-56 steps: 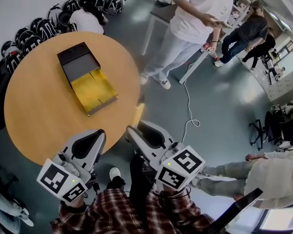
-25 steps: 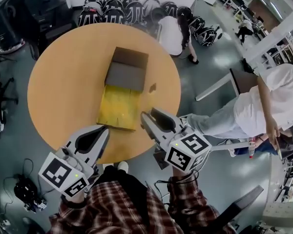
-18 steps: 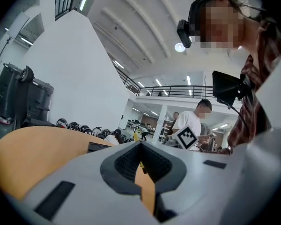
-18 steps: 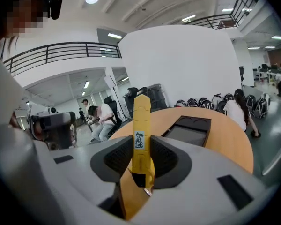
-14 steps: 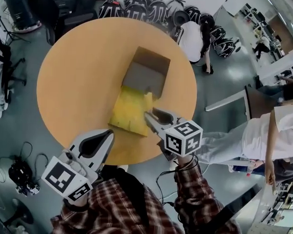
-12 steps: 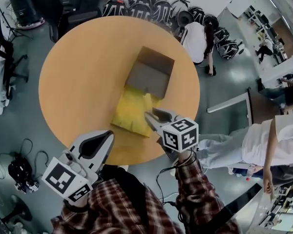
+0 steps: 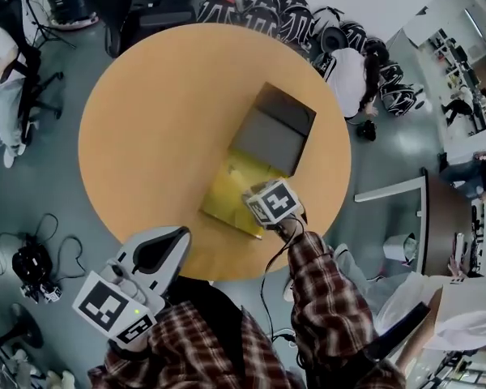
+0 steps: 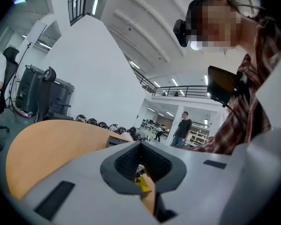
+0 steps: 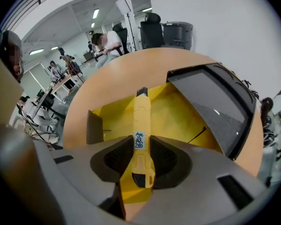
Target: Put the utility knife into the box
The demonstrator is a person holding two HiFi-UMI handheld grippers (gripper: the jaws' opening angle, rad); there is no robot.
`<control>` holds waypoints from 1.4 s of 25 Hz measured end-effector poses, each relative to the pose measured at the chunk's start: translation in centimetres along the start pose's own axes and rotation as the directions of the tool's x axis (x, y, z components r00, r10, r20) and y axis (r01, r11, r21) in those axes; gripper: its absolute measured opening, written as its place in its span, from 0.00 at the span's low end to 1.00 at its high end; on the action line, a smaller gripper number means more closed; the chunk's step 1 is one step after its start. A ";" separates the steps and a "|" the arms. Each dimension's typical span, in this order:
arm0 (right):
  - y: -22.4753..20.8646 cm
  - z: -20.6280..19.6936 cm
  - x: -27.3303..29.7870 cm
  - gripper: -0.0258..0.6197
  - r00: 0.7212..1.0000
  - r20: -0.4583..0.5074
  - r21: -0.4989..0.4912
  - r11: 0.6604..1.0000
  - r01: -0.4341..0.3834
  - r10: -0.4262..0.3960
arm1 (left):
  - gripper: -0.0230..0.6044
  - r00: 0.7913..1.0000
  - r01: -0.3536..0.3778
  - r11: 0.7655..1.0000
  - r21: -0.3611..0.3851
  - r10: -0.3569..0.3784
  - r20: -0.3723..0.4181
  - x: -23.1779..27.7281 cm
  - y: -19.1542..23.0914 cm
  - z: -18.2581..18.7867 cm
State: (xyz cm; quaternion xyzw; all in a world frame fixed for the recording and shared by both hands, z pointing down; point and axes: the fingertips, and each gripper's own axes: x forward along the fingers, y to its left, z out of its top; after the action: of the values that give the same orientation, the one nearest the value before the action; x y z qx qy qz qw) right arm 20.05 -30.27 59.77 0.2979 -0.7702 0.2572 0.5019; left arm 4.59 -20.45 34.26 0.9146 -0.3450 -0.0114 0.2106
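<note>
The right gripper [image 9: 141,150] has its jaws closed on the yellow utility knife [image 9: 141,118], gripping it near the butt end; the knife hangs over the box [image 7: 227,197], above its yellow floor, blade end pointing away from the jaws; the box's upright side flap [image 9: 94,125] stands left of the knife, with the grey lid [image 9: 210,102] to its right and yellow floor clear on both sides; the left gripper [image 8: 140,146], jaws together and empty, sits off the box at the table [image 7: 146,128] edge.

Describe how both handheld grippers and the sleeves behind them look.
Left gripper and right gripper are light grey shells with dark textured jaw pads. Each carries a white cube with black square markers. A thin dark cable trails from the right one. Sleeves are red-and-dark plaid.
</note>
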 end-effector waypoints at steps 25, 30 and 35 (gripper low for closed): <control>0.6 3.2 -3.4 0.23 0.966 0.260 0.191 0.980 -0.057 0.006 | 0.05 0.999 0.030 0.999 0.027 -0.031 0.027 -1.1 0.7 1.3; 3.2 5.4 -11.4 0.23 0.874 0.485 0.212 0.974 -0.083 -0.031 | 0.05 0.994 0.101 0.992 0.072 -0.104 0.036 0.0 -1.6 2.8; 6.0 6.6 -19.7 0.11 0.749 0.651 0.213 0.977 -0.026 -0.122 | 0.05 0.984 0.166 0.979 0.119 -0.172 0.041 1.0 -4.1 4.2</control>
State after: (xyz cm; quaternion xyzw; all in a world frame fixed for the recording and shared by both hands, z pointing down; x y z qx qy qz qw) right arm 17.91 -26.74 38.56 0.4402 -0.8583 0.2017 0.1699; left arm 7.20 -19.90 28.90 0.9507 -0.2712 -0.0325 0.1470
